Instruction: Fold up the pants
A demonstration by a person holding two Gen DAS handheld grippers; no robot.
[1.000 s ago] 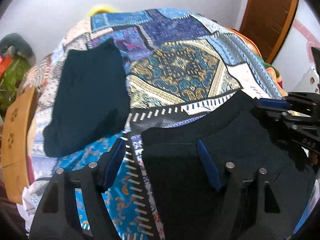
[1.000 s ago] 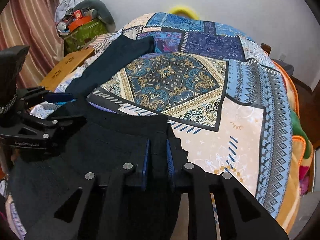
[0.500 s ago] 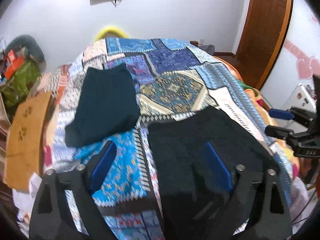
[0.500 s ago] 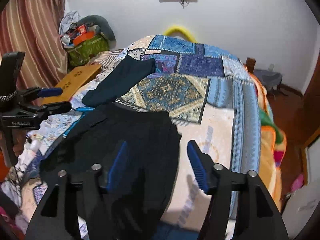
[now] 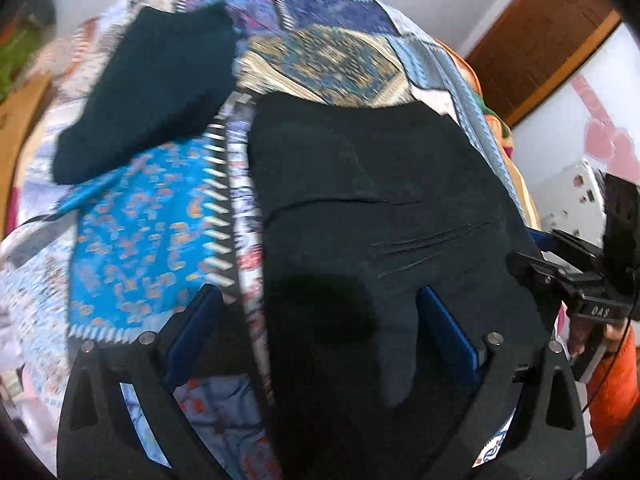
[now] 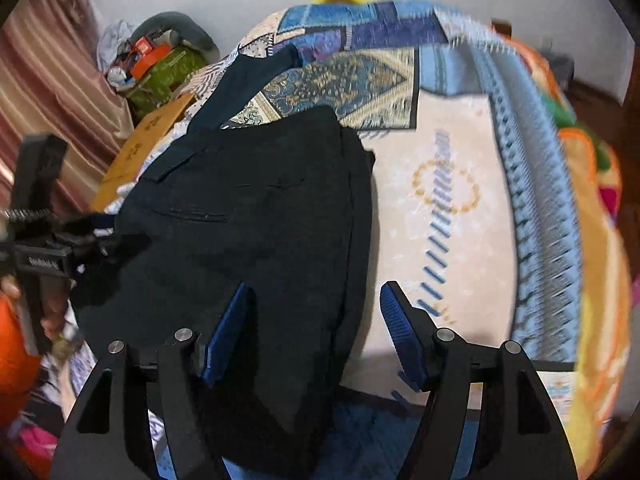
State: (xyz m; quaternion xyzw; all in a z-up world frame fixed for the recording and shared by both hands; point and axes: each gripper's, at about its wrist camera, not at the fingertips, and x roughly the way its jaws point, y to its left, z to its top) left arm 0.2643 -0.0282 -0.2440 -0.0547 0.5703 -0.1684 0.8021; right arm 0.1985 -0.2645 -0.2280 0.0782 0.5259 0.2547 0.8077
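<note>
The left wrist view shows the left gripper (image 5: 320, 332) with its jaws spread wide and opening, nothing pinched; the black pants (image 5: 372, 216) lie under and ahead of them, their left edge running between the two blue pads (image 5: 444, 332). To the right of these jaws the right gripper (image 5: 576, 276) hangs at the pants' far side, held by a hand (image 5: 588, 340) beside an orange sleeve. Ahead and left of the jaws a second dark folded garment (image 5: 156, 88) rests on the patterned bedspread (image 5: 144, 240), plain only here (the other view catches just a strip of it).

The right wrist view adds a striped curtain (image 6: 52, 92), a green bag (image 6: 164, 76) and a wooden board (image 6: 140, 152) off the bed's left side. There the right gripper's (image 6: 316, 328) jaws stand apart, holding nothing, over the pants' right edge (image 6: 248, 216).

The pants lie flat on the bed as a folded, roughly square dark bundle, with a pocket slit and a few shallow creases.
</note>
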